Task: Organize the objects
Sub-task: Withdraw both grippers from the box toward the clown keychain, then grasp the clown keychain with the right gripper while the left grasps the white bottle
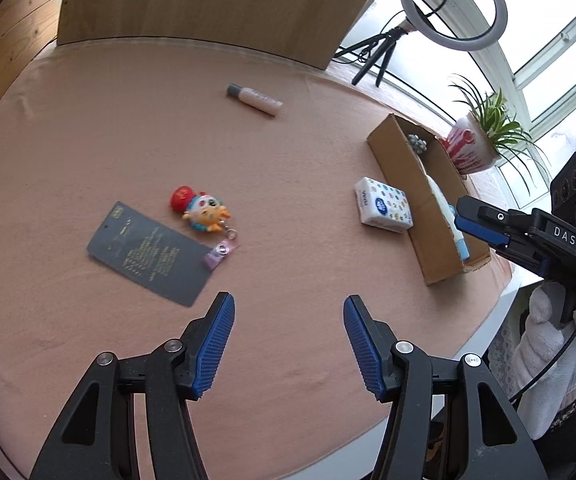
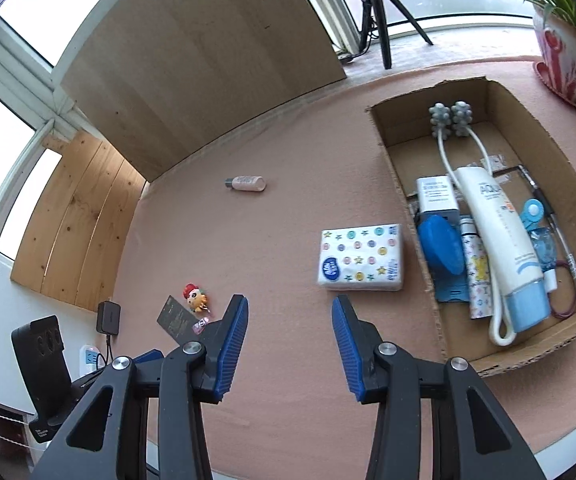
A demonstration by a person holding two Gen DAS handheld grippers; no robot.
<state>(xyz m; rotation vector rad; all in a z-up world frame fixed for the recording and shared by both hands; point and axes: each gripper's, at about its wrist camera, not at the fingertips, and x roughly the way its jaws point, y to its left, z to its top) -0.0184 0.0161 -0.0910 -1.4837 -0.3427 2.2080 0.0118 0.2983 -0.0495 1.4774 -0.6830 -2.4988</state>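
Tissue pack (image 2: 361, 257) lies just beside the cardboard box (image 2: 401, 168), outside its wall, with right gripper (image 2: 288, 344) and left gripper (image 1: 288, 344) both spread wide and empty. Soft wrapping could crumple or slip if pinched off-centre, and dragging it might shove the box.

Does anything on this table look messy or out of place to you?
Nothing is spilled or broken. Four things lie loose on the pink cloth outside the cardboard box: a small bottle on its side, a tissue pack beside the box, and a toy keychain touching a dark card. The box's near edge looks torn.
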